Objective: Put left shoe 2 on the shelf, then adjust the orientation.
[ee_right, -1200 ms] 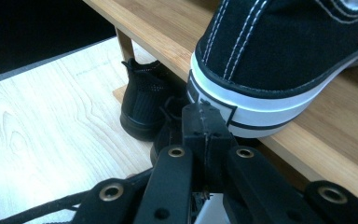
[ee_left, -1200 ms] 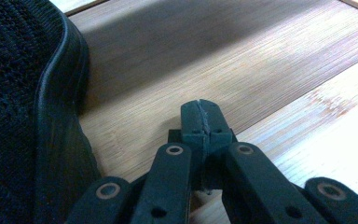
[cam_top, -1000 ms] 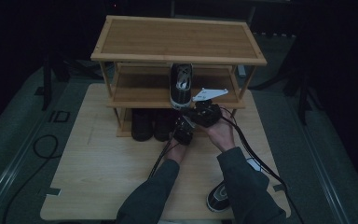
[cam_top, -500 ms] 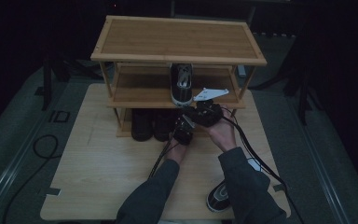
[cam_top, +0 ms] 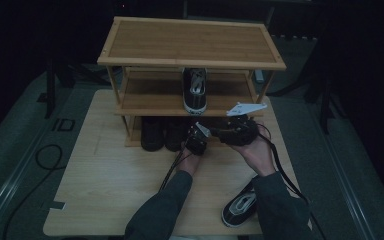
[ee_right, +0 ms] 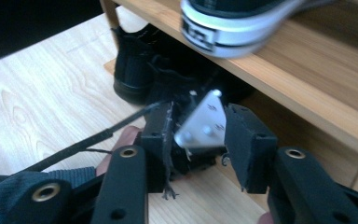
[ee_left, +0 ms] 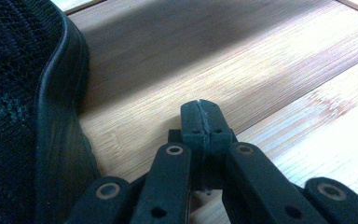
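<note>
Shoes: 2 black ones (cam_top: 162, 134) sit on the rack's (cam_top: 192, 64) bottom shelf, left of both hands. Left gripper (cam_top: 197, 141) hangs just beside them at the shelf edge, jaws pressed together on nothing. Black-and-white sneaker (cam_top: 195, 90) sits on the middle shelf above. Right gripper (cam_top: 236, 131) is next over, jaws just been opening, nothing between the pads. 1 more sneaker (cam_top: 240, 207) lies near the table's (cam_top: 100, 190) front edge.

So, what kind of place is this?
Probably a dim recording room, set up for tidying shoes: a bamboo shoe rack on a low wooden table, sneakers, and cables on grey floor.
</note>
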`<state>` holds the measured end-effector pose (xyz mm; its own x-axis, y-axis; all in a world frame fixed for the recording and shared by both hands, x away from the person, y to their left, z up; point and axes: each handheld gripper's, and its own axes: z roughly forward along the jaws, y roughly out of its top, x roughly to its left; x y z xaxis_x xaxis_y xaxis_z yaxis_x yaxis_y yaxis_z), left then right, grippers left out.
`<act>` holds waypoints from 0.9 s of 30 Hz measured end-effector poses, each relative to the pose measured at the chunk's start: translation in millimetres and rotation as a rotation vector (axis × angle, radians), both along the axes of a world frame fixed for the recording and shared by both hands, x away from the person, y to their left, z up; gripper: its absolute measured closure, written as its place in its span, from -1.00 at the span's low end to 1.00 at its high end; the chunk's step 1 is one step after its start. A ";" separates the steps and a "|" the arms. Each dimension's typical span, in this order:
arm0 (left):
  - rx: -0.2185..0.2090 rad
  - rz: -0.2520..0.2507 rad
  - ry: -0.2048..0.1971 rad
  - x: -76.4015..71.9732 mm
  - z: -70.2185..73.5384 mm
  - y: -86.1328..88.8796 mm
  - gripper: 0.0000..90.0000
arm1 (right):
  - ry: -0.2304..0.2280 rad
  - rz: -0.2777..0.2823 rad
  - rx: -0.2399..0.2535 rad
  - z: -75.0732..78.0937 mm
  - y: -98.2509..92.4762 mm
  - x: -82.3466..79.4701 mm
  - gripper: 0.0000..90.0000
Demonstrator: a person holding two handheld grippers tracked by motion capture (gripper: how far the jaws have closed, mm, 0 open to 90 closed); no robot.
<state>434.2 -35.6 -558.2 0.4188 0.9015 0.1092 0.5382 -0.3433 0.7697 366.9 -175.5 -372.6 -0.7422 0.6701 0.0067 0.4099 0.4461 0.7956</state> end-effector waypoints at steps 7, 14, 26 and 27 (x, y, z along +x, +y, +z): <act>-0.002 -0.004 0.002 0.0 -0.1 -0.3 1.00 | 0.010 -0.043 0.020 -2.4 -26.7 -10.6 0.26; -0.001 -0.006 0.004 0.2 0.1 0.3 1.00 | 0.038 -0.076 0.030 -12.4 -41.4 -16.3 0.25; -0.004 -0.005 0.004 0.2 -0.1 0.2 1.00 | 0.069 -0.141 0.039 -24.2 -65.0 -35.6 0.24; -0.004 -0.005 0.004 0.2 -0.1 0.2 1.00 | 0.074 -0.144 0.039 -25.7 -66.6 -37.3 0.25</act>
<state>434.4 -35.4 -558.3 0.4239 0.8997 0.1043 0.5393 -0.3432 0.7690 329.7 -242.1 -398.3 -0.6354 0.7674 0.0860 0.5256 0.3482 0.7762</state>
